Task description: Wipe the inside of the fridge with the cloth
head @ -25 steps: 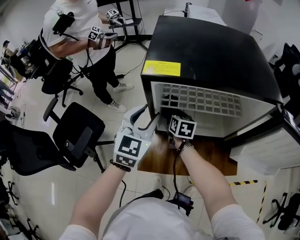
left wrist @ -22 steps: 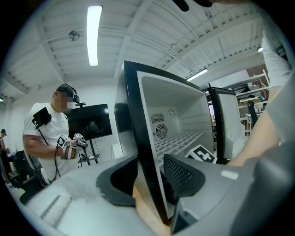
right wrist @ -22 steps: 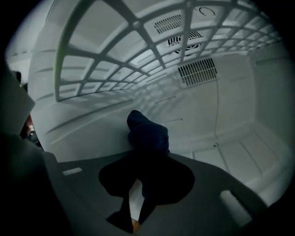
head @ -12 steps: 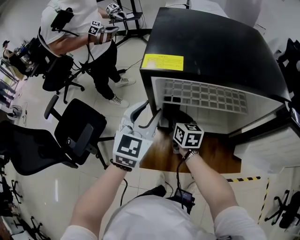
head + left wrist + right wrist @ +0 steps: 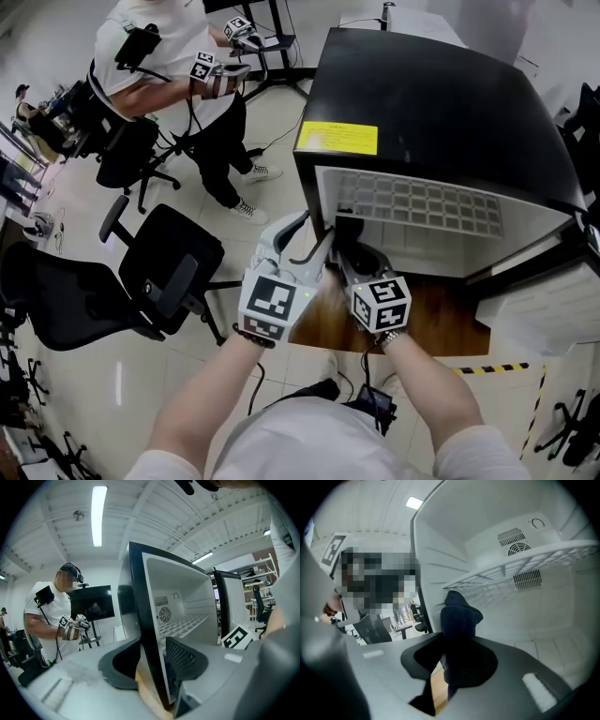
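The black fridge (image 5: 441,103) stands open toward me, with a white inside and a wire shelf (image 5: 422,202). My left gripper (image 5: 317,225) straddles the front edge of the fridge's left wall (image 5: 145,620), one jaw outside and one inside, and grips it. My right gripper (image 5: 354,255) is at the fridge's mouth, low on the left, shut on a dark blue cloth (image 5: 345,228). In the right gripper view the cloth (image 5: 459,616) sticks up between the jaws, just below the shelf (image 5: 525,564) and close to the left inner wall.
The fridge sits on a wooden board (image 5: 431,319), its door (image 5: 225,602) swung open to the right. Two black office chairs (image 5: 173,267) stand to my left. Another person (image 5: 169,47) with grippers stands at the upper left. Yellow-black tape (image 5: 506,368) marks the floor.
My right gripper has drawn back toward me with the cloth, from deeper in the fridge to its mouth. The left gripper stays on the fridge wall.
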A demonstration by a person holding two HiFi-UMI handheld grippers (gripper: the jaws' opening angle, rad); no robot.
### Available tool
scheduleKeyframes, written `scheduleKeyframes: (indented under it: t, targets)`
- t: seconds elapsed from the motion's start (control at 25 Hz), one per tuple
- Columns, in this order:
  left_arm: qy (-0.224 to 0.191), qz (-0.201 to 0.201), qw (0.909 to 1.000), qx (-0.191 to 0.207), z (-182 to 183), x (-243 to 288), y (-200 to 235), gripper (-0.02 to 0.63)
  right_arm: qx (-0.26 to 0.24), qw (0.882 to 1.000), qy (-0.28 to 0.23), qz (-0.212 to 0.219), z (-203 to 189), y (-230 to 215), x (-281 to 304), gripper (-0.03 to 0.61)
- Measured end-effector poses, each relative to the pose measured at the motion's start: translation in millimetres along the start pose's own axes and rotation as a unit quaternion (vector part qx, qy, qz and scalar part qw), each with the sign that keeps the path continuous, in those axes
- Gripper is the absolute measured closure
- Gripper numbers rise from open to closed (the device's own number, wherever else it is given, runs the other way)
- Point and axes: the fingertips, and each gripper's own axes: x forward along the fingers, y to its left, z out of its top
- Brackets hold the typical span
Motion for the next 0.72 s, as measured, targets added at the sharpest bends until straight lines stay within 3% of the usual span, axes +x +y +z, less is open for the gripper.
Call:
scheduleKeyframes:
  t: [0.12,0.36,0.72]
  targets:
    - [-0.003,0.002,1.0,0.001,2,0,2,0.446,-0.014,1.0,-0.007,0.006,5,-2,9,0.494]
    - [-0.002,0.002,1.0,-0.001,1,1,1,0.446,0.006,1.0,-0.018,-0.003,14,-19,29,0.499]
    - [0.0,0.0,1.0,0.001,1,1,2,0.446,0.01,0.997,-0.027,-0.07,26,-55,66,0.502]
